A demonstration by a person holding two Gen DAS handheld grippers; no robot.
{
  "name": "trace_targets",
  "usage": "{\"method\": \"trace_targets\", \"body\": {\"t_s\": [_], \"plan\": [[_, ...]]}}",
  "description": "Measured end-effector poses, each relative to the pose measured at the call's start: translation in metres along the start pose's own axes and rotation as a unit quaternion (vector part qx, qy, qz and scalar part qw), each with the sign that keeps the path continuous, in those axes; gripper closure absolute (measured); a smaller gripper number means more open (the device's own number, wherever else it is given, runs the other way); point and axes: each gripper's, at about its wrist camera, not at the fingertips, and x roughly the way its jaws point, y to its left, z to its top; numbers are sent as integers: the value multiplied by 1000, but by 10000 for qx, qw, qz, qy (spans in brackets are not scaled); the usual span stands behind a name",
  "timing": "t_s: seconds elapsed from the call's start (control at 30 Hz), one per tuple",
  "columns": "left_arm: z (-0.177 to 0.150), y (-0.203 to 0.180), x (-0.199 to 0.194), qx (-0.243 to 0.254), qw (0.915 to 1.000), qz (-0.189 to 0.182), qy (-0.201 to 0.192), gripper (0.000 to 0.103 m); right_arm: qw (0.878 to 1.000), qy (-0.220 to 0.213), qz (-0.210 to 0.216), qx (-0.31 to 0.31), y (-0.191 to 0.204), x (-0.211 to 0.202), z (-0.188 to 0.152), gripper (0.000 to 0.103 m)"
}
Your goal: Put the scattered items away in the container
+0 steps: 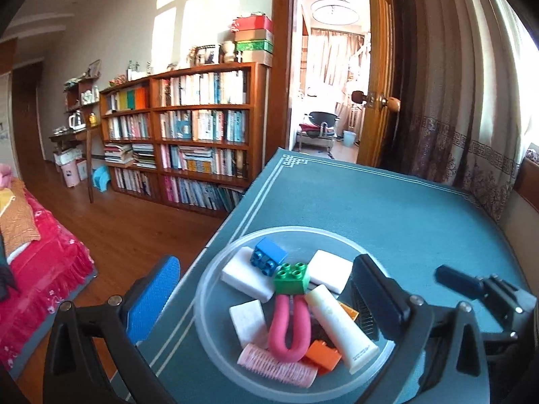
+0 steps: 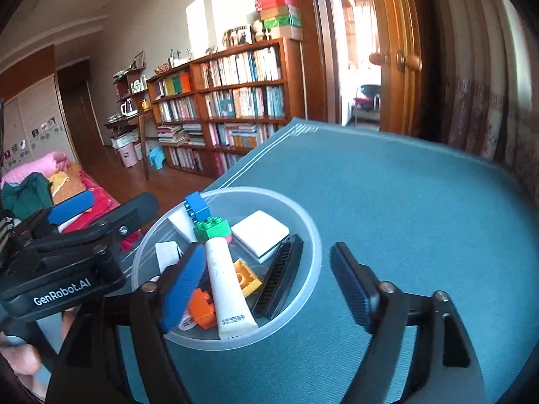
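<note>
A clear plastic bowl [image 1: 215, 269] [image 2: 313, 235] stands on the teal table near its left edge. It holds a blue brick [image 1: 267, 257], a green brick [image 1: 291, 277], three white blocks [image 1: 246, 274], a bent pink foam curler [image 1: 289, 326], a pink hair roller [image 1: 276, 367], a white tube [image 2: 227, 289], a black comb [image 2: 279, 276], a yellow brick [image 2: 246, 276] and an orange brick [image 2: 202, 306]. My left gripper [image 1: 266, 262] is open, its fingers spread either side of the bowl. My right gripper [image 2: 267, 249] is open above the bowl's right part, holding nothing.
The teal tablecloth [image 2: 404, 202] stretches bare to the right and behind the bowl. The table's left edge [image 1: 215, 235] drops to a wooden floor. A curtain [image 1: 454, 101] hangs at the far right, with an open door [image 1: 377, 67] and a bookshelf [image 1: 185, 134] behind. A hand [image 2: 20, 363] holds the left gripper.
</note>
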Motion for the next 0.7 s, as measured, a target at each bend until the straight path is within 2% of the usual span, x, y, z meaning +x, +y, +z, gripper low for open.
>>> {"method": "trace_targets", "body": {"t_s": [0.13,0.23,0.27,0.37,0.43,0.57,0.7], "plan": [[-3,9,-13,-158,9997,182,-35,0,9977,-310,-430,-424,13,-13,-2,16],[-7,13,-24,-256,9995,182,-78,0,9961,-454,-495,-574,19,-23,-6,15],[-7,13,-26,-275,9995,133,-72,0,9963,-446,-488,-549,19,-26,-8,11],[-13,14,-32,-292,9996,8,-55,0,9980,-406,-355,-319,13,-29,-13,10],[-19,15,-35,-252,9996,125,-55,0,9979,-479,-366,-224,11,-33,-15,10],[-30,21,-41,-343,9993,163,-58,0,9957,-556,-550,-503,20,-39,-19,10],[-36,31,-45,-419,9980,464,-26,0,9914,-643,-792,-815,32,-42,-24,6]]}}
